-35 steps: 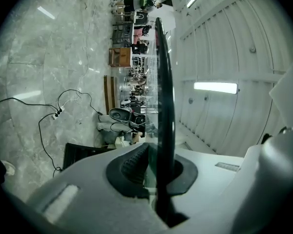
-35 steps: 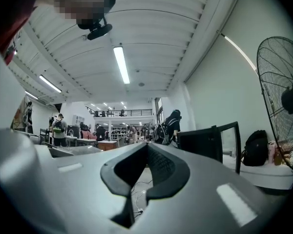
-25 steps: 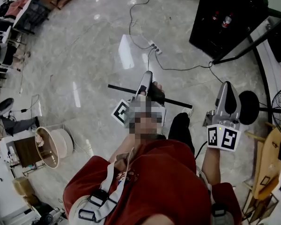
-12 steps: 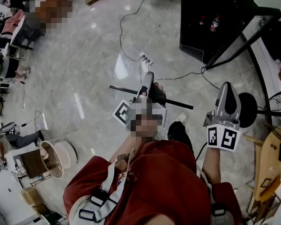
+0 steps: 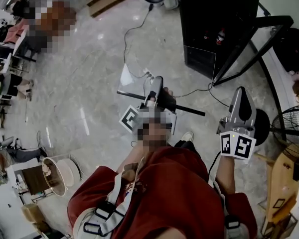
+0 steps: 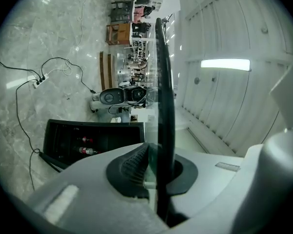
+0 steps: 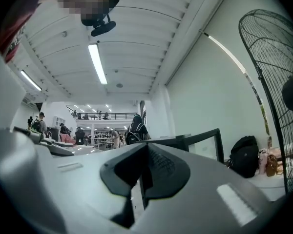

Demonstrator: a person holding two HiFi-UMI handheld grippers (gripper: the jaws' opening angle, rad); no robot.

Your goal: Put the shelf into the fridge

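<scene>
The left gripper [image 5: 158,83] is clamped tight on the glass shelf [image 5: 189,109], carried out in front of the person [image 5: 164,183], its black trim running crosswise above the marble floor [image 5: 89,73]. The right gripper [image 5: 241,92] has its pads pressed together with nothing between them. Ahead stands the black fridge [image 5: 209,14], its glass door [image 5: 239,51] swung open and bottles [image 5: 220,36] inside. A white power strip [image 5: 148,75] lies on the floor between person and fridge, and a pedestal fan [image 5: 291,128] stands off to the right
</scene>
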